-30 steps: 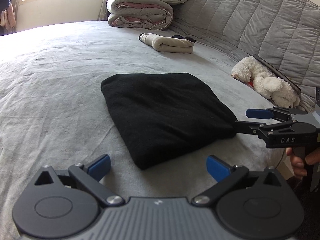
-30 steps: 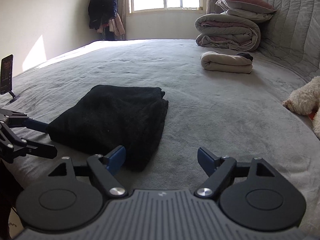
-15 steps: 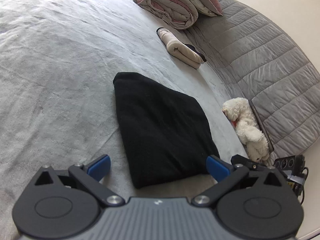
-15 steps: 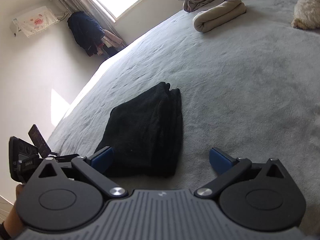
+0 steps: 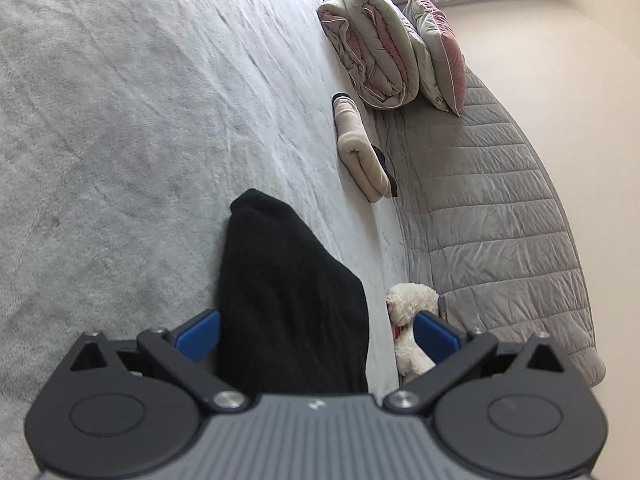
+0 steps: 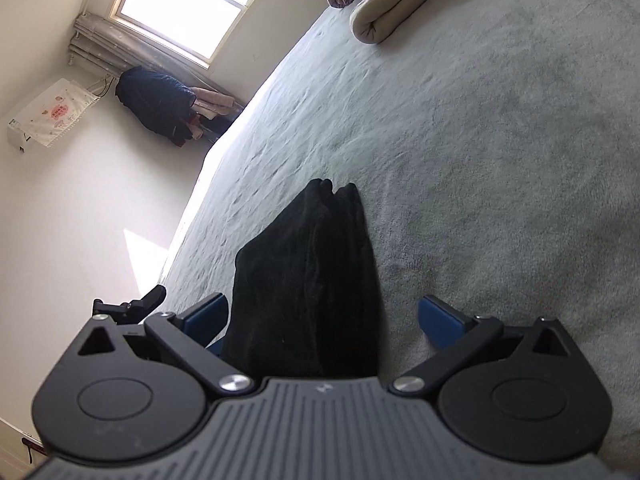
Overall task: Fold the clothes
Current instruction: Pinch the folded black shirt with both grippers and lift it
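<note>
A folded black garment [image 5: 288,300] lies on the grey bed cover [image 5: 120,140]. In the left wrist view its near end runs between the blue pads of my left gripper [image 5: 318,338], which stands open around it. From the other side, my right gripper [image 6: 324,322] is also open, and the same black garment [image 6: 308,288] reaches in between its fingers. Both views are rolled sideways. Part of the left gripper [image 6: 132,304] shows at the left in the right wrist view.
A rolled beige garment [image 5: 360,152] lies farther along the bed, with a folded quilt and pillow [image 5: 392,48] beyond it. A white plush toy [image 5: 408,320] sits by the grey quilted headboard [image 5: 500,220]. Clothes hang near the window [image 6: 160,100].
Both grippers have rolled sideways and closed in on the black garment from opposite ends; its ends now sit between their open fingers. The garment has stayed flat.
</note>
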A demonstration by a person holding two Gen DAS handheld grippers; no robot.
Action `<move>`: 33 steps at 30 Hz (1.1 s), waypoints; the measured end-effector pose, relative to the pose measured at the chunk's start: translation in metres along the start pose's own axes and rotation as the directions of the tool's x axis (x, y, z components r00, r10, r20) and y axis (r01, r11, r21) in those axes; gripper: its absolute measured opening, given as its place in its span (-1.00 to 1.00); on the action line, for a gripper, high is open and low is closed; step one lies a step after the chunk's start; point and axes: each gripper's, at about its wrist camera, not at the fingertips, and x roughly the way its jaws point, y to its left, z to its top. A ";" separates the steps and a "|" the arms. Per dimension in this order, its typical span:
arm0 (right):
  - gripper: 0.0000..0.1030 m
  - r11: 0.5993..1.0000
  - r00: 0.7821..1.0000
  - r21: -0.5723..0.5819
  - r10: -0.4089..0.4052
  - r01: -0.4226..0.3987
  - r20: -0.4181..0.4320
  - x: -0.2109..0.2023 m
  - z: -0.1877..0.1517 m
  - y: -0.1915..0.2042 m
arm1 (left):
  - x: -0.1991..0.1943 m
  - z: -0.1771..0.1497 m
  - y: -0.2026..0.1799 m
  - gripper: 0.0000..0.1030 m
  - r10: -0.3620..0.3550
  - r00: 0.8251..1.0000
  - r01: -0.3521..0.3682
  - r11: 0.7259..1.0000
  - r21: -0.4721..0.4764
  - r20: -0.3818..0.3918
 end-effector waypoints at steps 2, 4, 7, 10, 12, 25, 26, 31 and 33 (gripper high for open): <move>1.00 1.000 1.000 -0.001 -0.014 0.014 -0.002 0.004 0.004 0.001 | 0.006 0.004 0.000 0.99 0.002 1.000 -0.002 1.000 -0.001 0.005; 1.00 1.000 1.000 -0.007 -0.028 0.028 -0.004 0.009 0.005 0.005 | 0.011 0.007 -0.001 0.99 0.005 1.000 -0.005 1.000 0.002 0.009; 0.91 0.999 0.999 -0.022 -0.050 0.050 -0.008 0.016 0.008 0.009 | 0.018 0.011 -0.002 0.98 0.013 1.000 -0.013 1.000 0.013 0.016; 0.71 0.998 0.998 -0.036 -0.057 0.056 -0.019 0.021 0.008 0.012 | 0.023 0.015 -0.004 0.92 0.028 0.999 -0.029 0.999 0.022 0.034; 0.66 0.998 0.998 -0.039 -0.055 0.054 -0.024 0.022 0.005 0.013 | 0.027 0.017 -0.004 0.84 0.039 0.998 -0.041 0.998 0.039 0.042; -0.53 0.994 1.000 0.107 -0.021 0.019 0.010 0.017 -0.001 -0.008 | 0.034 0.023 0.007 -0.47 0.130 0.986 -0.138 0.988 0.074 0.108; -0.54 0.993 1.000 0.114 -0.018 0.016 0.016 0.016 -0.002 -0.008 | 0.034 0.023 0.007 -0.49 0.128 0.985 -0.137 0.987 0.080 0.112; -0.60 0.987 0.999 0.159 0.006 -0.012 0.037 0.009 0.001 -0.007 | 0.031 0.023 -0.004 -0.58 0.108 0.986 -0.121 0.988 0.097 0.128; -0.61 0.982 0.999 0.188 0.016 -0.024 0.044 0.003 0.006 -0.008 | 0.031 0.025 -0.011 -0.60 0.100 0.987 -0.114 0.988 0.106 0.127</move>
